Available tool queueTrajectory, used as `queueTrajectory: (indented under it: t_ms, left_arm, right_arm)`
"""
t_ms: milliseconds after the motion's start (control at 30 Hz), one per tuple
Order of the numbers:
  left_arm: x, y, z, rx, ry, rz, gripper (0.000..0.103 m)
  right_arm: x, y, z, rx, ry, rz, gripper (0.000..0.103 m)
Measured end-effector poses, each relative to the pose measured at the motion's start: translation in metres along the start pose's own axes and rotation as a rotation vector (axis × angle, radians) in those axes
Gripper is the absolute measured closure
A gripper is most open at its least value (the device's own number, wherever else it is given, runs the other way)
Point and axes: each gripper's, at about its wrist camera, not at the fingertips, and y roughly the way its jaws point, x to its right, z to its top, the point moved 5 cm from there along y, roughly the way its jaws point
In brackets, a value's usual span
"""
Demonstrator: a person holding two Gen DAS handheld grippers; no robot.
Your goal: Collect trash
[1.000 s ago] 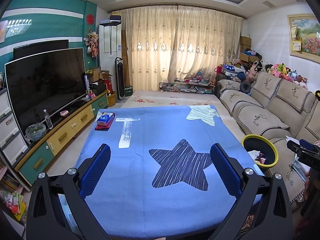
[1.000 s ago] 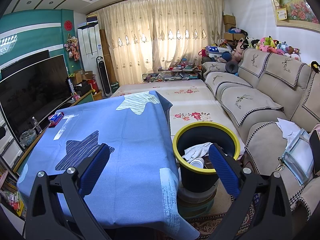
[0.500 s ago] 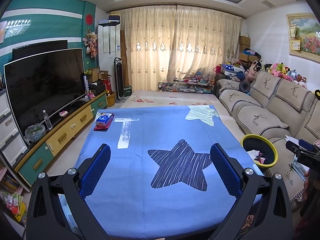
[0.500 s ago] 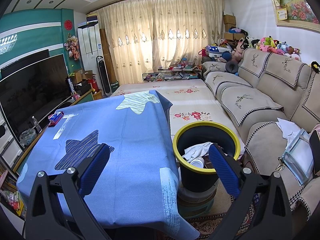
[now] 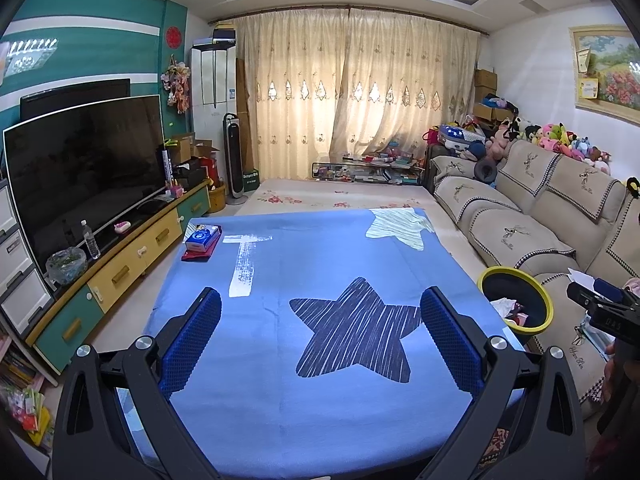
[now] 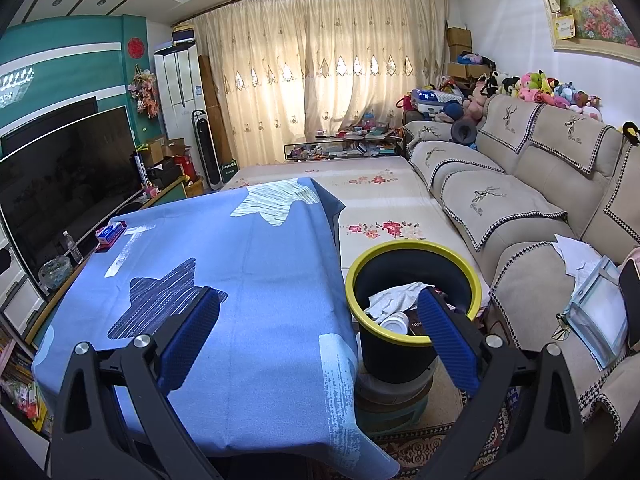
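Both grippers, left gripper (image 5: 320,328) and right gripper (image 6: 320,320): fingers spread, empty | bin (image 6: 412,276) holds trash | worktop (image 5: 320,400) looks cleared | next: likely finish

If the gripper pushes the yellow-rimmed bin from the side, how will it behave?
The bin probably tips or slides easily: it stands raised on a stool, not on the floor. It likely weighs little, holding only crumpled paper and a small cup.

One table (image 5: 320,264), one bin (image 6: 412,280), one tissue box (image 5: 202,238), one television (image 5: 84,168), one water bottle (image 5: 91,240).
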Motion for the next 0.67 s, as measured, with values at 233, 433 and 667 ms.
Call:
queueTrajectory:
  t_ms: [233, 433, 667]
  left_arm:
    - [-0.002, 0.013, 0.002, 0.011, -0.025, -0.045, 0.005]
    - [-0.004, 0.042, 0.001, -0.022, 0.001, -0.029, 0.005]
    - [-0.043, 0.146, -0.013, -0.213, -0.077, 0.005, 0.005]
  right_arm:
    - [0.000, 0.009, -0.011, -0.018, -0.003, -0.004, 0.009]
    - [-0.008, 0.024, -0.011, -0.045, -0.026, -0.009, 0.009]
    - [-0.043, 0.078, -0.001, -0.114, -0.092, 0.029, 0.009]
